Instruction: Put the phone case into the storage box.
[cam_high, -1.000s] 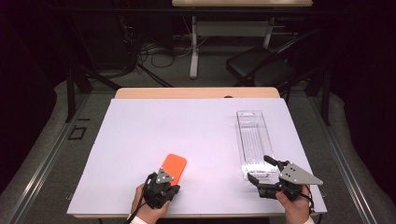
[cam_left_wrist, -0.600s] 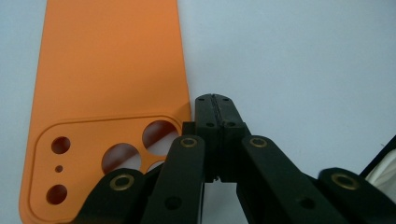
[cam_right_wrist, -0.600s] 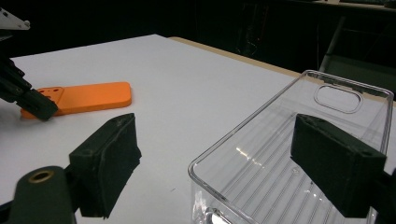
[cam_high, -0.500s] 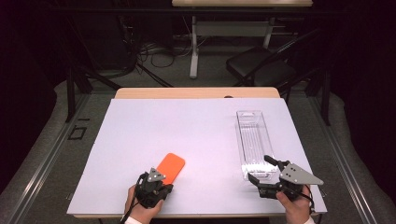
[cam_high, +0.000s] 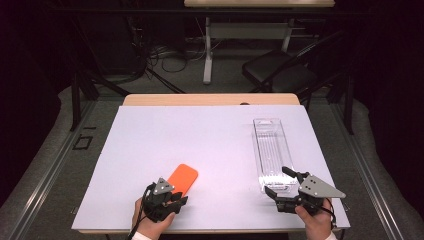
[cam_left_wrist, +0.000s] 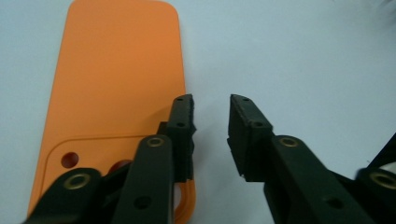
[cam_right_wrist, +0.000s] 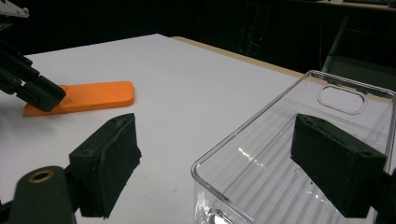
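Note:
A flat orange phone case lies on the white table top, camera holes toward me. My left gripper hovers at its near right corner. In the left gripper view its jaws have just been opening, with bare table in the gap, and the case runs under the left-hand jaw. My right gripper stands open wide at the near end of a clear plastic tray. In the right gripper view the tray's near corner sits between the jaws, neither pad touching it.
The white sheet covers a wooden table whose far edge shows. Beyond it are a dark chair, a desk leg and floor cables. The right gripper view shows the orange case and the left gripper farther off.
The left gripper has shifted slightly left at the case's near end and its jaws have parted. The right gripper and the tray have not moved.

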